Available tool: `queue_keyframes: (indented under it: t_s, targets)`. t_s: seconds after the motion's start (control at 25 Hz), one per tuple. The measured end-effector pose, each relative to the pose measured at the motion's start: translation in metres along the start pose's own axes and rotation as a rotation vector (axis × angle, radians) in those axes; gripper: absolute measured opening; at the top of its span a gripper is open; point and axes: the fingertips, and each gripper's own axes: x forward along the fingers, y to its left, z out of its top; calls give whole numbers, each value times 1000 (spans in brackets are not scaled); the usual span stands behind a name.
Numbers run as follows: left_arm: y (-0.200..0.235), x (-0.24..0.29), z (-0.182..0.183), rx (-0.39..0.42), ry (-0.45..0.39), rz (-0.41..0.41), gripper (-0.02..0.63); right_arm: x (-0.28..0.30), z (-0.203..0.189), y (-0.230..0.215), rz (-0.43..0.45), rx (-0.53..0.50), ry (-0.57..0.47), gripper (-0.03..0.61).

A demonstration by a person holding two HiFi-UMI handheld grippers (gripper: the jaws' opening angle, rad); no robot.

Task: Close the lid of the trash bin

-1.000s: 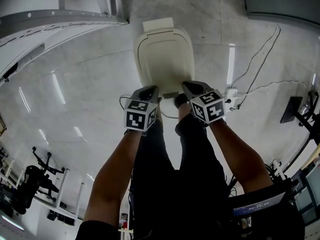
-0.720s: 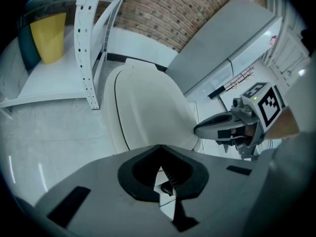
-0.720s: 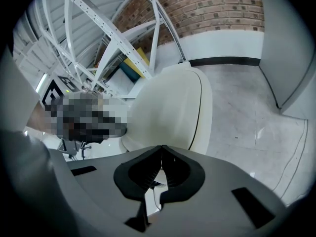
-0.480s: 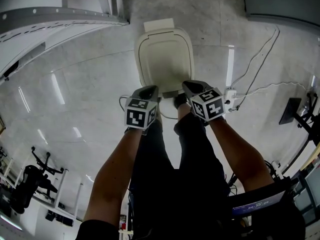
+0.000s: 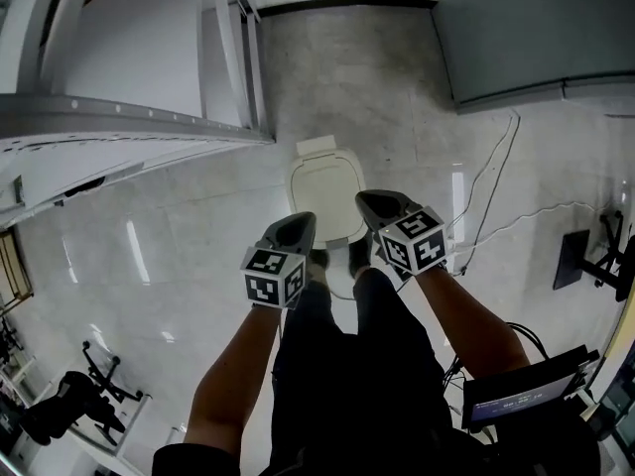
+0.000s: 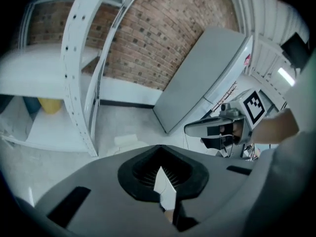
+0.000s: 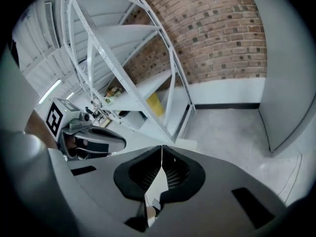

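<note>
The cream plastic trash bin [image 5: 325, 191] stands on the pale glossy stone floor [image 5: 149, 256] at 12 o'clock from the person's dark shoes [image 5: 358, 257]. Its rounded lid lies flat and shut, with the hinge block at the far end. Half a second ago the bin filled much more of the head view and both gripper tips lay over the lid's near edge. Now it looks smaller and farther off, and more of the room shows above it.

The left gripper [image 5: 300, 221] now sits at about 7 o'clock of the bin, its tip at the lid's near corner. The right gripper [image 5: 369, 202] is at about 4 o'clock, beside the lid's rim. In the head view I cannot tell whether either touches the bin.

In its own view the left gripper [image 6: 159, 147] has its jaws together with nothing between them. The right gripper [image 7: 161, 147] likewise has its jaws closed to a thin seam and holds nothing.

A white metal shelving rack [image 5: 149, 117] is at 10 o'clock of the bin, and a grey flat cabinet [image 5: 536, 28] at 2 o'clock. A thin white cable [image 5: 485, 191] trails over the floor at 3 o'clock.
</note>
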Motion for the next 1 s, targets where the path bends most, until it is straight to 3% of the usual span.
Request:
queue_keyframes:
  t_s: [0.32, 0.52, 0.76, 1.0]
  targets:
    - [-55, -112, 127, 22, -290, -20, -12, -89, 116, 63, 57, -119, -193, 9]
    - [-93, -184, 199, 127, -490, -68, -12, -149, 188, 92, 85, -194, -348, 9]
    - [-133, -274, 241, 252, -663, -61, -11, -223, 244, 131, 80, -263, -502, 9]
    - [-161, -317, 262, 326, -781, -15, -12, -271, 279, 152, 80, -321, -616, 9]
